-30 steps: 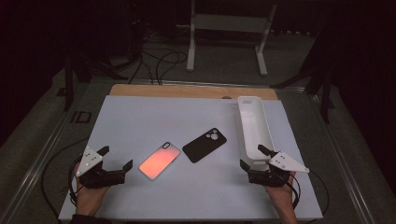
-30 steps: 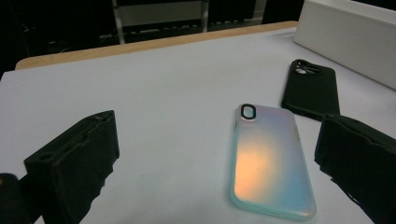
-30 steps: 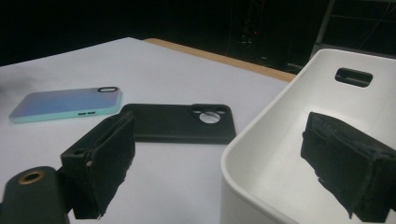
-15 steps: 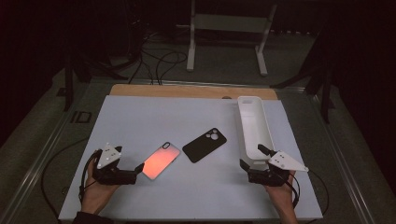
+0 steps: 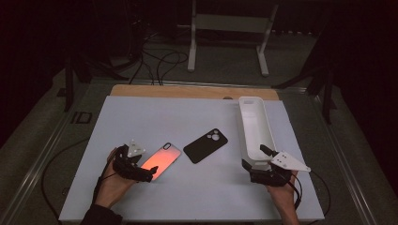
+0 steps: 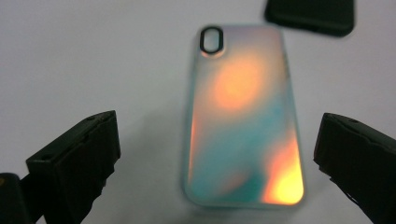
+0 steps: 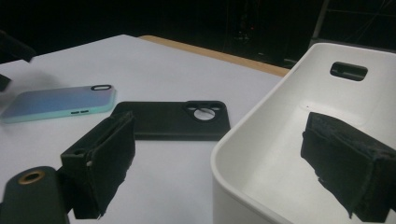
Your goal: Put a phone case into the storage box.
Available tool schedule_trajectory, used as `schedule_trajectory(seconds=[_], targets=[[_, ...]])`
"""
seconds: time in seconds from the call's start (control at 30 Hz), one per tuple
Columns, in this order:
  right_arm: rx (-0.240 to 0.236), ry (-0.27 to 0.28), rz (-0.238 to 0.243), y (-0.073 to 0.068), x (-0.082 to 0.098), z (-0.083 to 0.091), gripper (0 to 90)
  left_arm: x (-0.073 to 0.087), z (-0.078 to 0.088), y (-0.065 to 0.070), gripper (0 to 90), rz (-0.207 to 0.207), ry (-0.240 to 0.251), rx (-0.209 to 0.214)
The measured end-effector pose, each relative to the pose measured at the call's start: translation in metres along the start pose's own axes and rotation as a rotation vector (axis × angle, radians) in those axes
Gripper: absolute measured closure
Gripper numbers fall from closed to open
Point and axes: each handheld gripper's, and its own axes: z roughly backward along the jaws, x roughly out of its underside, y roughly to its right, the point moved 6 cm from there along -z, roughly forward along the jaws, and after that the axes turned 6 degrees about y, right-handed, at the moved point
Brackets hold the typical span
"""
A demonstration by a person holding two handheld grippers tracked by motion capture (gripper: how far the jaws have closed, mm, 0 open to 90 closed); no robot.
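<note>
1. The iridescent orange-and-teal phone case [image 5: 161, 160] lies flat, back upward, on the white counter [image 5: 187, 117], toward the left of its near half.
2. In the high view its long axis runs on a diagonal: the end with the oval black-rimmed camera cutout [image 6: 211, 40] points away from the person and to the right, and the plain end points back toward the left gripper [image 5: 151, 172].
3. In the left gripper view the case [image 6: 243, 116] stands lengthwise straight ahead, with the cutout at the far end and the plain end nearest the camera.
4. The left gripper [image 6: 215, 154] has its black fingers [image 6: 79, 158] spread wide. They flank the near end of the case, one on each side, and grip nothing; whether they touch the case cannot be told.
5. A matte black phone case with a round camera opening [image 5: 205, 146] lies flat just to the right of the iridescent one, apart from it and on a similar diagonal.
6. A long white plastic bin [image 5: 253, 124] stands at the right of the counter, its long axis running away from the person.
7. The right gripper [image 7: 233, 163] sits at the near end of the bin with its fingers [image 7: 100, 161] open and holding nothing; one finger is outside the bin wall and the other over the bin's inside.
</note>
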Motion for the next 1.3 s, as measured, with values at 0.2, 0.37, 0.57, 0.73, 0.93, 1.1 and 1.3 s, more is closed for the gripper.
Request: schedule_trajectory(seconds=[0.2, 0.37, 0.57, 0.73, 0.93, 1.1, 1.3], targets=[[0.002, -0.002, 0.005, 0.0, 0.001, 0.0, 10.0, 0.002, -0.018, 0.009, 1.1, -0.01, -0.062, 0.016], [0.007, 0.001, 0.001, 0.002, 0.0, 0.001, 10.0, 0.005, -0.027, 0.012, 1.1, -0.012, -0.1, 0.019], [0.007, -0.003, 0.003, 0.001, 0.001, 0.001, 10.1, 0.009, -0.032, 0.015, 2.9, -0.025, -0.129, 0.009], [0.008, -0.003, 0.001, 0.001, 0.001, 0.0, 10.0, 0.011, -0.032, 0.015, 10.9, 0.011, -0.139, 0.062], [0.004, -0.001, 0.001, 0.0, 0.001, 0.0, 10.1, 0.009, -0.032, 0.014, 15.0, 0.013, -0.177, 0.057], [-0.004, 0.009, -0.018, -0.001, 0.0, 0.001, 10.1, 0.009, -0.031, 0.013, 16.9, 0.013, -0.159, 0.061], [-0.007, 0.012, -0.024, 0.0, -0.001, 0.0, 10.1, 0.006, -0.028, 0.006, 17.1, 0.057, -0.104, 0.037]])
